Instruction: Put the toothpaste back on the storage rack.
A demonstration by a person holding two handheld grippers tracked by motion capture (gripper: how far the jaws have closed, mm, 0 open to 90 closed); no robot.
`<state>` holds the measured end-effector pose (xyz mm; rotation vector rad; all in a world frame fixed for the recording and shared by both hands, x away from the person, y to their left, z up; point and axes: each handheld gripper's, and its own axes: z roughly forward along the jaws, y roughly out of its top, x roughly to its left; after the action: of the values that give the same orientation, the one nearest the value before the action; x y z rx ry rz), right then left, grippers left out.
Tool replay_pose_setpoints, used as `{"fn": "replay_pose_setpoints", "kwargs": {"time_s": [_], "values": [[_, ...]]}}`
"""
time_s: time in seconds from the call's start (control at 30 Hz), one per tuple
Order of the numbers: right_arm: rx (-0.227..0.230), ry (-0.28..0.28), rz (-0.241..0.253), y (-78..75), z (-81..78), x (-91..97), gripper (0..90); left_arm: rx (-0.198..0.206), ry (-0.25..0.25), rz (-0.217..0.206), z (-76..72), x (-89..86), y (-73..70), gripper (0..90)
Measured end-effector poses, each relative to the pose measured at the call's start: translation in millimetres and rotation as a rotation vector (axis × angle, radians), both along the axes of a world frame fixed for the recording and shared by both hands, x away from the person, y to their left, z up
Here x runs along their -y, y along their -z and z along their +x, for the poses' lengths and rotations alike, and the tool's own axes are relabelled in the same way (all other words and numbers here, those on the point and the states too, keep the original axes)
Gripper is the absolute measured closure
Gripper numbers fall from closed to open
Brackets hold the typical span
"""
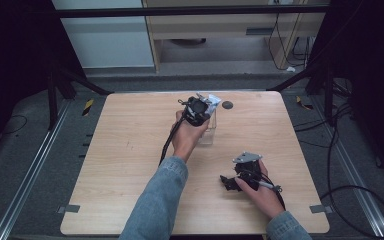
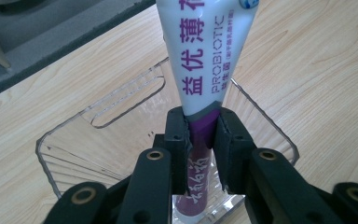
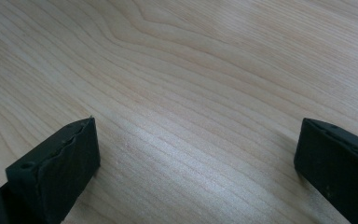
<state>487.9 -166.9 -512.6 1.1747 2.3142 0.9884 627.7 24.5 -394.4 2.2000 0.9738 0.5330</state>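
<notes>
A white and purple toothpaste tube (image 2: 200,70) stands in a clear plastic box (image 2: 121,102) on the wooden table. My left gripper (image 2: 200,140) is shut on the tube's purple lower part, jaws pressing both sides. In the high view that left gripper (image 1: 196,111) hovers over the clear box (image 1: 207,134) at the table's far middle, with the tube's white end (image 1: 213,99) sticking out behind it. Low over the near right of the table, my right gripper (image 1: 228,183) rests in the person's hand. In its own view the right gripper (image 3: 196,158) stands open over bare wood.
A small dark round disc (image 1: 227,105) lies on the wooden table (image 1: 130,150) just right of the box. Black stands and cables flank the table on both sides. A shelf unit stands beyond the far edge.
</notes>
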Motion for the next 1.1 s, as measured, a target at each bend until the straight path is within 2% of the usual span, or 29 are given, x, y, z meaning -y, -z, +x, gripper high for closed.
{"fn": "replay_pose_setpoints", "kwargs": {"time_s": [0.5, 0.77, 1.1], "values": [[0.002, 0.0, -0.004, 0.0, 0.1, 0.1, 0.4, -0.018, -0.001, 0.001, 6.1, 5.4, -0.1, 75.4], [0.002, 0.0, -0.002, 0.1, 0.1, 0.1, 0.4, -0.041, -0.013, -0.039, 9.2, 3.9, 0.5, 74.7], [0.001, 0.0, -0.002, 0.1, 0.1, 0.1, 0.4, -0.043, -0.009, -0.019, 12.0, 8.7, 0.0, 74.6]]}}
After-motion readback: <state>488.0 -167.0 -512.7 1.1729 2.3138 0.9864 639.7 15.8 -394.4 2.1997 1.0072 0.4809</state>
